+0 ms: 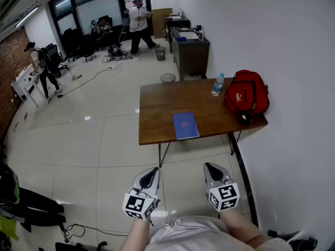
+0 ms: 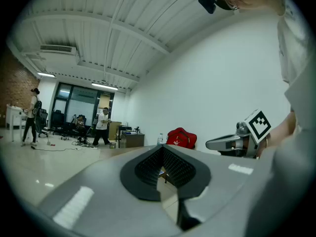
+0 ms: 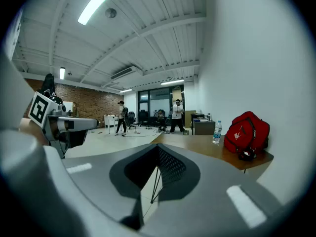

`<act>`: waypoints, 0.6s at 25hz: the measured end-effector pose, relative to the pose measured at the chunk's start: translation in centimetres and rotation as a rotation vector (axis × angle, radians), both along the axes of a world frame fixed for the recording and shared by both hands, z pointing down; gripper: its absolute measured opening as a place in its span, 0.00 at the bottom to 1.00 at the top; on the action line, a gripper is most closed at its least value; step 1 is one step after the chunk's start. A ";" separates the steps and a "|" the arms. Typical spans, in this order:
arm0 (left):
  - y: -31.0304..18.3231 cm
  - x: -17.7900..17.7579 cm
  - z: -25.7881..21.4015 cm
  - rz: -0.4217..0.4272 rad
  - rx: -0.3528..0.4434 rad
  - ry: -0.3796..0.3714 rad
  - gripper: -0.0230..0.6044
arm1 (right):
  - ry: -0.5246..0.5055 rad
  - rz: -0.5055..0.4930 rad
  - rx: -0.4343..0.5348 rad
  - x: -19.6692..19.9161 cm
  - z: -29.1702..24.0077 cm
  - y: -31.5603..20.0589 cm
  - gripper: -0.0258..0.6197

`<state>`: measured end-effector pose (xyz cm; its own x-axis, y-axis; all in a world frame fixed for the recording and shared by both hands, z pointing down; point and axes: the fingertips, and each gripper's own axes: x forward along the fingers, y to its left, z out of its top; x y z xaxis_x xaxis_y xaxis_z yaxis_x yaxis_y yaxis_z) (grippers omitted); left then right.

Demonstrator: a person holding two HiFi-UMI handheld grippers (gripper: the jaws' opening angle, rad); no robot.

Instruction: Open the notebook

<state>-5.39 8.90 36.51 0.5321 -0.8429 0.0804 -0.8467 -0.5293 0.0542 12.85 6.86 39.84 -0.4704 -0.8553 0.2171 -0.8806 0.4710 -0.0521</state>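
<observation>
A closed blue notebook lies flat near the front edge of the brown wooden table. Both grippers are held low by the person's body, above the floor and well short of the table. The left gripper points toward the table's front left part and the right gripper toward its front middle. Each has its jaws together with nothing between them. In the left gripper view the left gripper fills the lower frame, with the right gripper beside it. The notebook cannot be made out in either gripper view.
A red backpack and a water bottle stand on the table's right end by the white wall. A grey bin sits behind the table, a dark cabinet farther back. Two people stand far off across the tiled floor.
</observation>
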 end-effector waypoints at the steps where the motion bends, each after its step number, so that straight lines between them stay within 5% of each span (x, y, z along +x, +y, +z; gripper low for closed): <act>1: -0.4 -0.4 0.1 0.002 0.000 -0.002 0.04 | -0.008 0.005 -0.004 -0.3 0.1 -0.4 0.05; 8: -2.6 -2.9 0.9 -0.030 0.002 0.022 0.04 | -0.018 -0.013 -0.054 -2.4 1.9 -2.5 0.05; 15: -7.2 -3.5 4.2 -0.047 -0.079 0.025 0.04 | 0.014 -0.020 -0.088 -2.4 4.1 -7.9 0.05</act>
